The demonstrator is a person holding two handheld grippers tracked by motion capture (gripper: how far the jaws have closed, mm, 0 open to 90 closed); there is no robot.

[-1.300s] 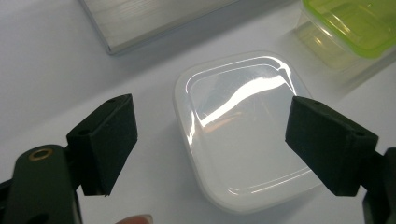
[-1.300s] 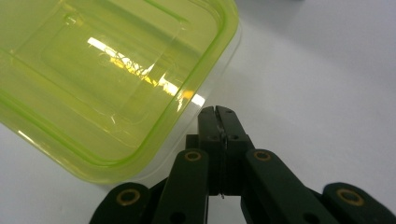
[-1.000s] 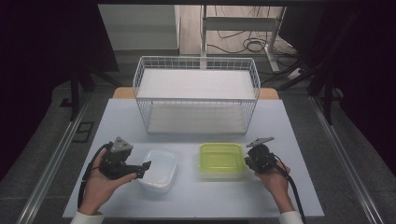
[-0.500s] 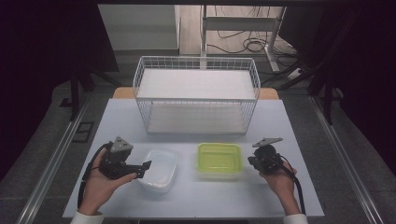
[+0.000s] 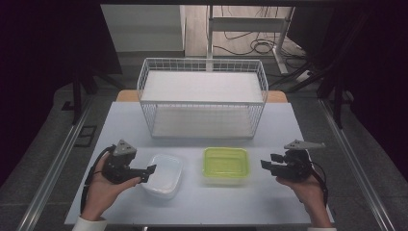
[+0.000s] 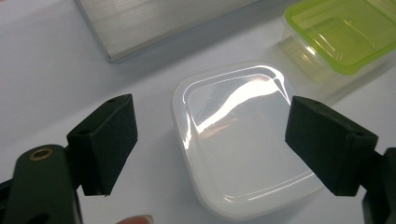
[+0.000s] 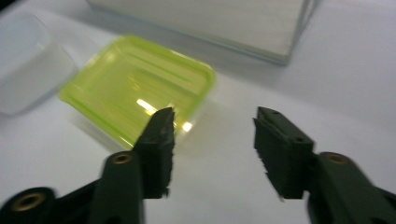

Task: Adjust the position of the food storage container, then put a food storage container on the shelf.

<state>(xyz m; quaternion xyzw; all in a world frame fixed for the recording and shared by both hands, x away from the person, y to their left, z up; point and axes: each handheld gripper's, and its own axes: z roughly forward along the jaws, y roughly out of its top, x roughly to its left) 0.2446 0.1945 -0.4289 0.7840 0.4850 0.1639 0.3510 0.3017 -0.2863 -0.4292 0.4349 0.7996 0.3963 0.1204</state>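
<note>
Both of my grippers sit low over the near part of the pale worktop (image 5: 288, 125), each in one of my hands. With my left gripper (image 5: 150, 169) I have the jaws spread wide apart, holding nothing; seen along it, they stand either side of the translucent white square plastic container with its lid on (image 6: 243, 154), and I cannot tell whether they touch it. From above, that white container (image 5: 163, 174) lies near the worktop's near edge, left of the middle, with the gripper's tip at its left rim.

On the other side, my right gripper (image 5: 268, 162) also has its jaws apart and empty. It is just off the right side of the lime-green lidded rectangular plastic container (image 5: 226, 164), not touching it. Along my right gripper (image 7: 212, 140), the green container (image 7: 135, 88) lies ahead and to the left of the jaws, with bare worktop between them.

The two containers rest side by side, near each other but apart.

Farther back, toward the far edge, stands a white wire basket (image 5: 202, 72) with a flat white liner in its bottom.
</note>
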